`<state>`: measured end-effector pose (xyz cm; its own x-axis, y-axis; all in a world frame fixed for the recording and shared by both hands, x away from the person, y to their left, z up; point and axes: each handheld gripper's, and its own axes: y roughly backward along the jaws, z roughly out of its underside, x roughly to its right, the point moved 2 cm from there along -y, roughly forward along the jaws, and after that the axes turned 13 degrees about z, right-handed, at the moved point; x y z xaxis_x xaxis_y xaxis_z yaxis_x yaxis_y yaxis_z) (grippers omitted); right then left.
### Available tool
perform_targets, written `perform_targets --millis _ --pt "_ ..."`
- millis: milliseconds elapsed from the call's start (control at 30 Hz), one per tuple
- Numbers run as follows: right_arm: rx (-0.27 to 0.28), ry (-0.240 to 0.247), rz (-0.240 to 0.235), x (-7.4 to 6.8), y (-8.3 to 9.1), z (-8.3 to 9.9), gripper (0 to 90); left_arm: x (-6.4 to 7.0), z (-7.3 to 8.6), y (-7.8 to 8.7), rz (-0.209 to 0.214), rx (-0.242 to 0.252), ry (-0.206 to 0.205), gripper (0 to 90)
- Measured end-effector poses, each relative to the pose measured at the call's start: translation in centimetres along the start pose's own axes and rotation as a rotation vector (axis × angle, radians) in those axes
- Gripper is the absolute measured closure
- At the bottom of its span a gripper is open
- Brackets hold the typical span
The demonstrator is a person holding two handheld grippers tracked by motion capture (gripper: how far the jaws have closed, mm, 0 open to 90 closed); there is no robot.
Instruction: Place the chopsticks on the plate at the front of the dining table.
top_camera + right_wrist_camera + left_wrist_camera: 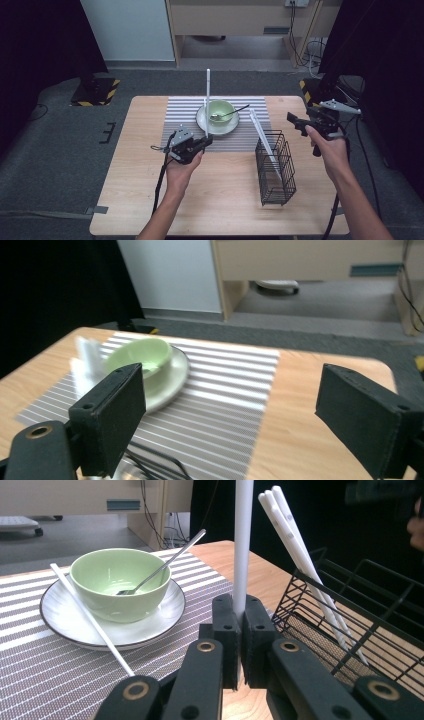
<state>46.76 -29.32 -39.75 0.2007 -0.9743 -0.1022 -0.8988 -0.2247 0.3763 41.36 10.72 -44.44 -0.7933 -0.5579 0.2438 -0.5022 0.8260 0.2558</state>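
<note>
My high view sits above the near edge of the table (pixel 130 200), looking forward and down, well back from the green bowl (pixel 221 111). My left gripper view rides low and close, looking along its jaws with the bowl (pixel 120 582) near on its left. My right gripper view sits farther off and higher, facing the same bowl (pixel 142 360) across the striped mat (pixel 220 405).
</note>
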Motion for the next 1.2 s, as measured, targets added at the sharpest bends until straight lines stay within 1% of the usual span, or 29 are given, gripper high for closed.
perform_targets --millis 100,167,267,333,467,600,667,733,900,1033,1100,1200 --pt "-0.017 -0.007 0.03 1.2 -0.2 1.5 12.6 -0.3 0.1 0.1 -0.019 -0.005 -0.001 86.3" --pt "-0.022 -0.007 0.049 1.8 -0.2 2.3 12.6 -0.3 0.1 0.2 -0.026 0.008 0.004 86.4" --pt "-0.039 -0.014 0.086 2.9 -0.4 3.9 12.5 -0.3 0.1 0.1 -0.034 0.015 0.002 86.4" --pt "-0.053 -0.017 0.108 3.4 -0.5 4.9 12.5 -0.3 0.1 0.0 -0.036 0.011 0.0 86.4" --pt "-0.086 -0.023 0.134 3.9 -1.0 6.7 12.4 -0.2 0.2 -0.3 -0.04 0.009 -0.003 86.4" --pt "-0.134 -0.013 0.175 4.1 -1.7 8.3 13.4 -0.2 0.2 -0.5 -0.048 0.013 0.007 86.4" --pt "-0.152 -0.012 0.181 4.2 -1.9 8.9 13.4 -0.2 0.2 -0.5 -0.058 0.016 0.014 86.4" --pt "-0.159 -0.01 0.186 4.3 -2.1 9.4 13.5 -0.2 0.2 -0.7 -0.057 0.01 0.021 86.4" --pt "-0.184 -0.006 0.192 4.2 -2.9 10.6 12.8 -0.2 0.0 -1.0 -0.078 -0.004 0.017 86.4" --pt "-0.222 0.008 0.201 3.7 -3.8 12.0 12.4 -0.2 -0.3 -1.1 -0.09 -0.007 0.015 86.4" --pt "-0.244 0.033 0.219 3.5 -4.2 12.8 12.6 -0.2 -0.4 -1.2 -0.095 -0.004 0.018 86.4" --pt "-0.278 0.036 0.223 3.3 -4.8 13.7 12.1 0.1 -0.4 -1.2 -0.105 -0.003 0.031 86.3"
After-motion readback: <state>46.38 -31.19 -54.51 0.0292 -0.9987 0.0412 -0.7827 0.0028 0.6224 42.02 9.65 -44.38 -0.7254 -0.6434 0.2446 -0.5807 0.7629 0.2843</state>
